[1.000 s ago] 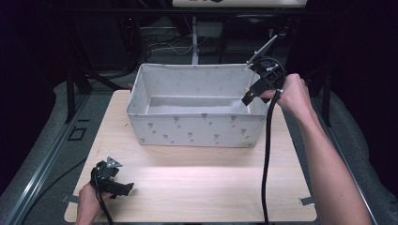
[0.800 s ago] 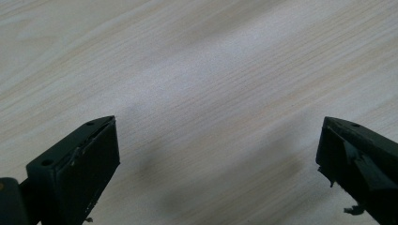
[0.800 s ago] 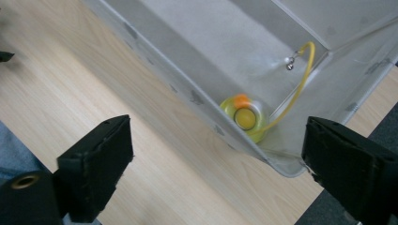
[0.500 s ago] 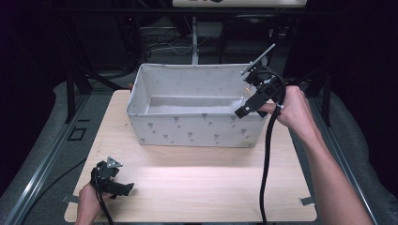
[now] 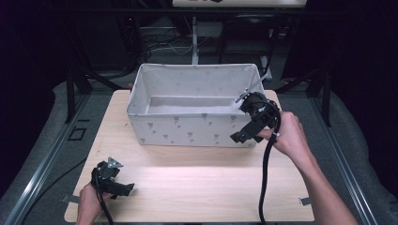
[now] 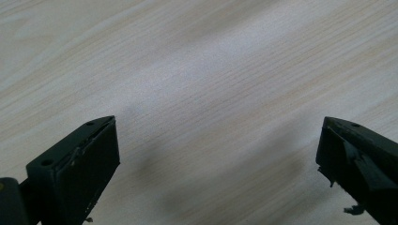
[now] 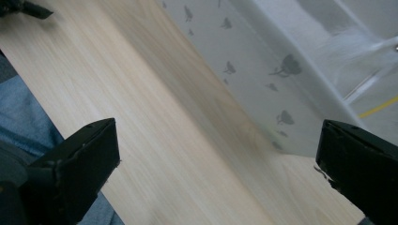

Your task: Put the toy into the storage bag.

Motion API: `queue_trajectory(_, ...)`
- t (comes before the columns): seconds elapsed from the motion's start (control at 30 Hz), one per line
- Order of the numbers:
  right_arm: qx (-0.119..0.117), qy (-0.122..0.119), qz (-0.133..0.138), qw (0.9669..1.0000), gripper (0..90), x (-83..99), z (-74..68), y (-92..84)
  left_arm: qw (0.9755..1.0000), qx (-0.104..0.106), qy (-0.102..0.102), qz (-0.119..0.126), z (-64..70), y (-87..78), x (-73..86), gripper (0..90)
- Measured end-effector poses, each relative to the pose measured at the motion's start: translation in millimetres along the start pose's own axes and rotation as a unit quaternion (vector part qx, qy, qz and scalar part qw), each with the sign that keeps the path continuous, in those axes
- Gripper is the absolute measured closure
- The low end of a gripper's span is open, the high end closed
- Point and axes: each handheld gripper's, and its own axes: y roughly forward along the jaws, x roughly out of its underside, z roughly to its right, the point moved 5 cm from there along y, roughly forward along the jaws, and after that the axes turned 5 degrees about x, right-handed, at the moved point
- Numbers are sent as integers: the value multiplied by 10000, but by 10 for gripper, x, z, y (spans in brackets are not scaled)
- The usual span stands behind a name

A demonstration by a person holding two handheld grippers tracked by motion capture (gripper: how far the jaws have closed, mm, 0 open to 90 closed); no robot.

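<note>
Right claw (image 5: 240, 137) spread wide, nothing between, withdrawing from bin (image 5: 187, 130) just beside; left claw (image 5: 123, 189) apart, idle; next likely settling onto table (image 5: 197, 187).

No readable text, labels, brands or numbers anywhere. The bin (image 5: 187, 129) carries only a printed pattern of small grey tree-like shapes, no lettering. The bench (image 5: 187, 187) is plain wood grain, unmarked.
</note>
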Motion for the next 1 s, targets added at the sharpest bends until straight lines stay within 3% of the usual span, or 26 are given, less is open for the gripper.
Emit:
queue_trajectory(0.13,-68,-32,-45,10000,0,113,-96,139,10000,-3,-13,4,0,2,0,0)
queue_trajectory(0.33,-132,-90,-329,9993,0,323,-216,437,10000,-10,16,-2,-1,4,1,0)
queue_trajectory(0.67,-334,-16,-644,9974,7,640,-307,965,10000,0,30,-45,10,13,0,0)
queue_trajectory(1.0,-195,-66,-957,9952,62,875,-364,1356,10000,-18,57,53,16,10,-22,2)
